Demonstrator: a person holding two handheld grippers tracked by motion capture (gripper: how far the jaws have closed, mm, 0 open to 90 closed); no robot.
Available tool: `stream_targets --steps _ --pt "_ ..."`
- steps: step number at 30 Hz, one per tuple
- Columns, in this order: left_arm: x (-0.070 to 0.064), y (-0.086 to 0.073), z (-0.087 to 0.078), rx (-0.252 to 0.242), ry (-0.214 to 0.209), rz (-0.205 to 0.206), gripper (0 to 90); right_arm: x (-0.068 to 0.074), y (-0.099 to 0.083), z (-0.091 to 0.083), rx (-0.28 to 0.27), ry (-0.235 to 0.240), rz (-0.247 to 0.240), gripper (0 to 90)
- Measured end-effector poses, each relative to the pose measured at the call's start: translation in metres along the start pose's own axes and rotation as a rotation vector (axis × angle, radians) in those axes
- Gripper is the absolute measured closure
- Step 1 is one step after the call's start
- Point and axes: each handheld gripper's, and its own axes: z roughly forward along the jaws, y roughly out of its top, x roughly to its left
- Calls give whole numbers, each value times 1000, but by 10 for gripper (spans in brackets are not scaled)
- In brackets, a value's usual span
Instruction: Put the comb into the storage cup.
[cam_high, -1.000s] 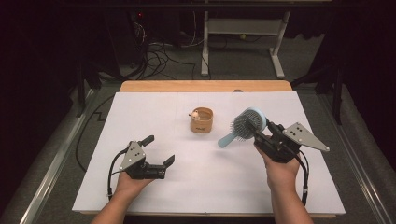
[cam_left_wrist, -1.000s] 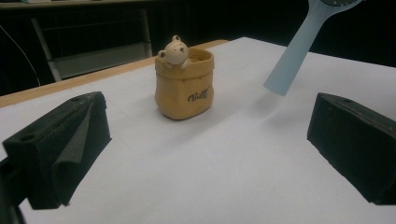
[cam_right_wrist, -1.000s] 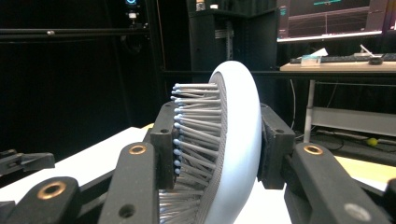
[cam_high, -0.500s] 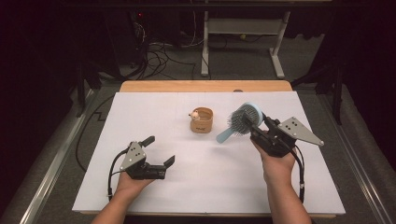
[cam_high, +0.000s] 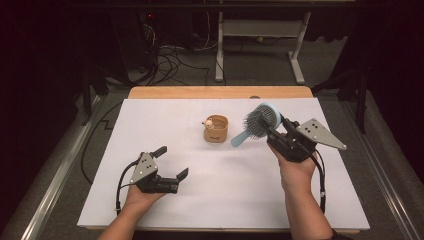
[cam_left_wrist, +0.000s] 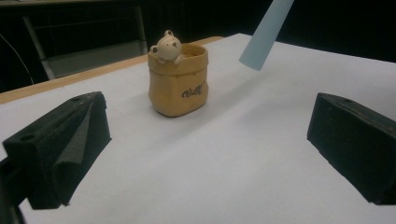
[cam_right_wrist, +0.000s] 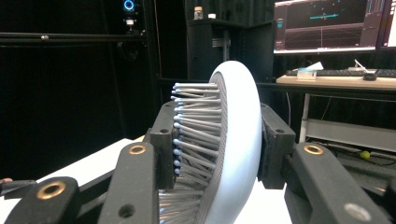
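Blue hairbrush (cam_high: 260, 122), clamped in the right tongs (cam_high: 276, 136), has been swung closer to the tan pot (cam_high: 216, 129), while the left tongs (cam_high: 172, 162) are held wide open and empty.

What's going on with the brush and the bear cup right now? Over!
Right gripper shut on blue hairbrush, lifted, handle toward bear cup. Left gripper open, resting on table. Path to cup clear.

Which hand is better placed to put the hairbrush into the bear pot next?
Right. The right claw is shut on the hairbrush, held off the table with its handle tip pointing toward the bear pot. The left claw is open, empty, low near the front edge.
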Motion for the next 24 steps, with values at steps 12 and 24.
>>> stream_targets --steps 12,24 --pt "-1 0 -1 -1 -4 -4 5 3 13 1 -18 1 -19 597" --pt "-1 0 -1 0 -8 -4 5 6 26 6 -33 -1 -31 596"
